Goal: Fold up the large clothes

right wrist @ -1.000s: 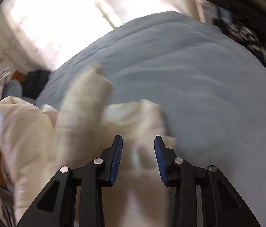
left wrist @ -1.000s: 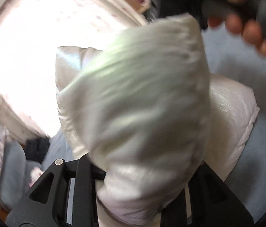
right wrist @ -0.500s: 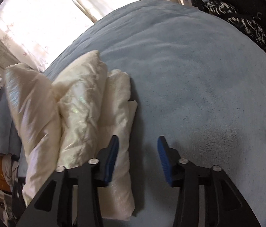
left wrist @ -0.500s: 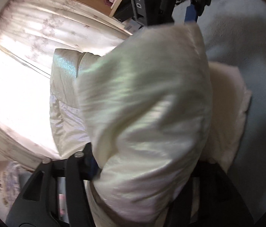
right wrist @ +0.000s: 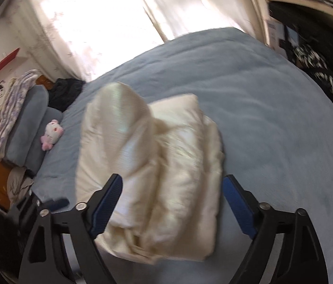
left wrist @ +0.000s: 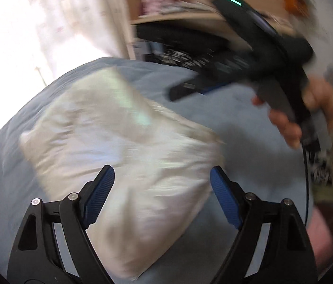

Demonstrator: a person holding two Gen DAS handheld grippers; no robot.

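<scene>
A cream puffy jacket [left wrist: 128, 156] lies folded in a thick bundle on the blue bed cover [left wrist: 244, 142]. It also shows in the right wrist view [right wrist: 161, 165]. My left gripper [left wrist: 160, 196] is open and empty, just above the bundle's near end. My right gripper [right wrist: 173, 203] is open and empty, wide over the bundle's near edge. In the left wrist view the right gripper's black body [left wrist: 249, 54] is held by a hand at the upper right. Both views are motion-blurred.
Grey pillows [right wrist: 29, 127] with a patterned cloth, a dark garment [right wrist: 64, 92] and a small pink plush toy [right wrist: 50, 135] lie at the bed's left end. A bright curtained window [right wrist: 100, 23] is behind. Wooden shelves [left wrist: 166, 4] and dark patterned clothes [right wrist: 327, 80] stand at the right.
My left gripper let go of the jacket part it held up and opened; the jacket now lies flat in a bundle on the bed. My right gripper opened wider.
</scene>
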